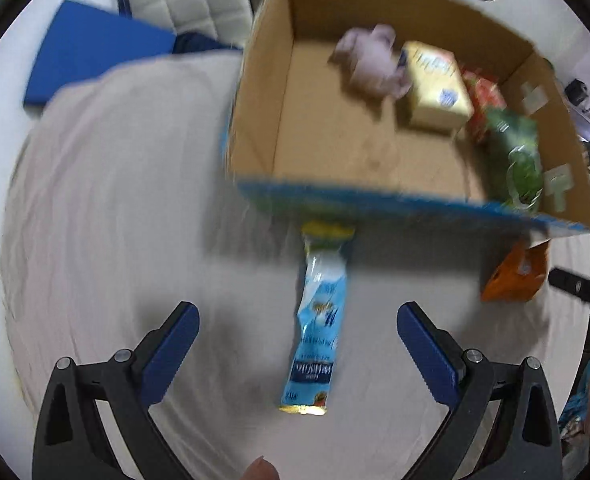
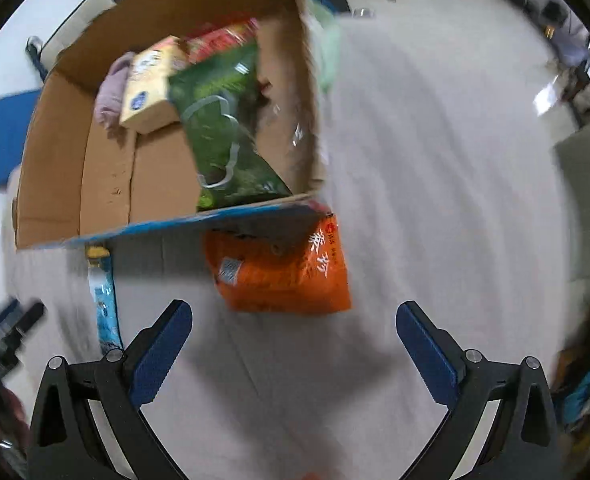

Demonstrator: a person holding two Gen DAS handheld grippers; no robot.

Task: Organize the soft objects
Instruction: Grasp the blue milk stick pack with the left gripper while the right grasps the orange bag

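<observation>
You are between pickups: both tongs are spread wide and carry nothing, and two packets wait outside the cardboard box (image 1: pixel 255 92) on the white-sheeted surface (image 1: pixel 107 200).

Your left tongs (image 1: pixel 297 320) point straight at the light-blue packet (image 1: pixel 317 328), which lies lengthwise between the blue pads, its far end touching or tucked under the box's near wall — the blur does not let you tell which. Your right tongs (image 2: pixel 293 320) face the orange packet (image 2: pixel 283 268), which sits just ahead of the fingertips, its far edge shadowed by the box's near corner.

Inside the box already lie a lilac cloth (image 1: pixel 369 60), a yellow tissue pack (image 1: pixel 435 84), a red packet (image 1: pixel 485 96) and a green bag (image 2: pixel 223 128), crowded toward one side with bare floor beside them.

The next move, by my reading, calls for lowering either tongs over its packet, closing across the narrow width — gently, since both look crushable — then lifting clear of the near wall.
</observation>
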